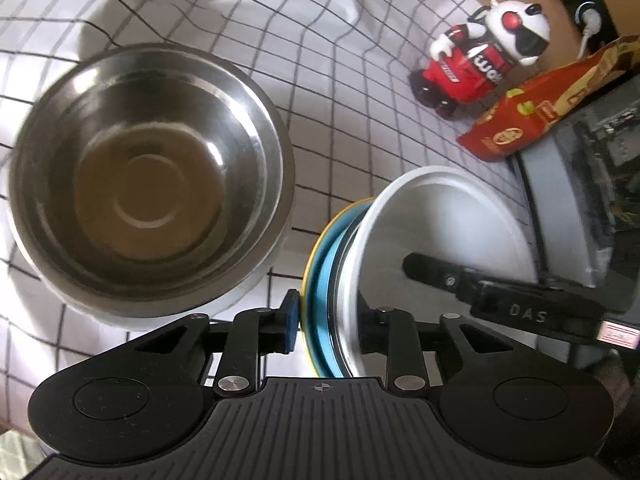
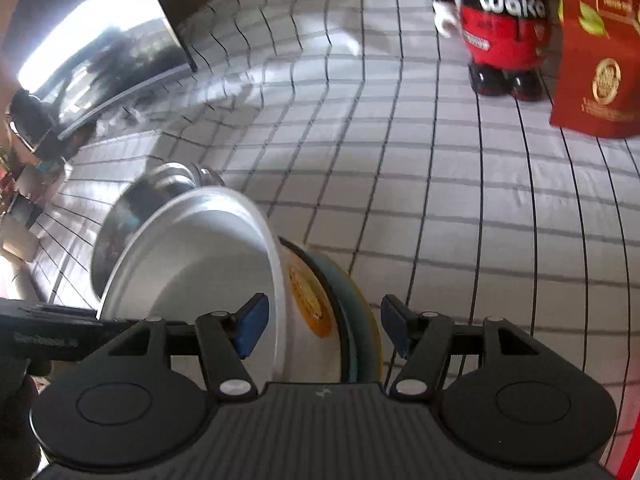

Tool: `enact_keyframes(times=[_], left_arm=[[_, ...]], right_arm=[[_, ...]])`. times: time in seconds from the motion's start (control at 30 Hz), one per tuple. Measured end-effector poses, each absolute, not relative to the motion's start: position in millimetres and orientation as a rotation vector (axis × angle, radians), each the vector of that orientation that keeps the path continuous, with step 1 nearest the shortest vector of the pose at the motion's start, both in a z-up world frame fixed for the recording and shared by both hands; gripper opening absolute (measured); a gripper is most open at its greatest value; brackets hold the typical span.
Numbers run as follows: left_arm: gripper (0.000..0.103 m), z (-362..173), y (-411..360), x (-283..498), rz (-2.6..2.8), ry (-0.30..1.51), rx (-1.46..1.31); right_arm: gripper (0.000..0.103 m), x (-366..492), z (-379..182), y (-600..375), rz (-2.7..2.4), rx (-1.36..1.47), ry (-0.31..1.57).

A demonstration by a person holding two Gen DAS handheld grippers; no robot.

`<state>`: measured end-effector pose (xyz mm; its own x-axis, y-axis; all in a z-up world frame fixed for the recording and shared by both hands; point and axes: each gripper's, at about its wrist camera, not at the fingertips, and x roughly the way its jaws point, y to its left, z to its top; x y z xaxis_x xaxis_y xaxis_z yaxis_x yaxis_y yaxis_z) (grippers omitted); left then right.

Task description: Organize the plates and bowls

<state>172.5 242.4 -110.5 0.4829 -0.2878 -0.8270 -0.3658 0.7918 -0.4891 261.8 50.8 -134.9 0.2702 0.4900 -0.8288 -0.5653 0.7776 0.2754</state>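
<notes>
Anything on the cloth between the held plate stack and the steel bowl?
Nothing visible: only bare checked cloth lies between the tilted white, blue and yellow plate stack and the stainless steel bowl. Both sit apart.

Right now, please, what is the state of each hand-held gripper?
Left hand-held gripper: shut on the tilted stack of plates.
Right hand-held gripper: open, straddling the same stack, pads not touching.

We see a white cloth crossed by a thin black grid over the desk. The steel bowl shines silver-grey. The stacked dishes run white, light blue, then yellow. The figurine is red, black and white; the packet red with gold and green marks. Our gripper pads are blue on black.
</notes>
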Motion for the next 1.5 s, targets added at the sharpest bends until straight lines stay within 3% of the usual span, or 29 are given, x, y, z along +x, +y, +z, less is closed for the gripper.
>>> enact_keyframes(times=[0.2, 0.77, 1.0, 1.13, 1.2, 1.37, 1.5], left_arm=[[0.038, -109, 240, 179, -0.049, 1.104, -0.602], [0.043, -118, 233, 201, 0.000, 1.188, -0.618], [0.048, -117, 224, 194, -0.005, 1.180, -0.583], [0.045, -125, 221, 195, 0.004, 1.233, -0.600], [0.051, -128, 217, 197, 0.013, 1.229, -0.598], [0.050, -127, 222, 196, 0.024, 1.179, -0.625], [0.055, -129, 227, 195, -0.012, 1.169, -0.663]], right_arm=[[0.063, 266, -150, 39, 0.660, 0.045, 1.230], [0.063, 273, -167, 33, 0.781, 0.215, 1.344], [0.063, 272, -165, 40, 0.815, 0.137, 1.360], [0.064, 268, -164, 41, 0.840, 0.093, 1.364], [0.064, 269, -164, 41, 0.844, 0.094, 1.366], [0.064, 268, -162, 44, 0.797, 0.007, 1.332], [0.064, 272, -162, 42, 0.793, 0.020, 1.337]])
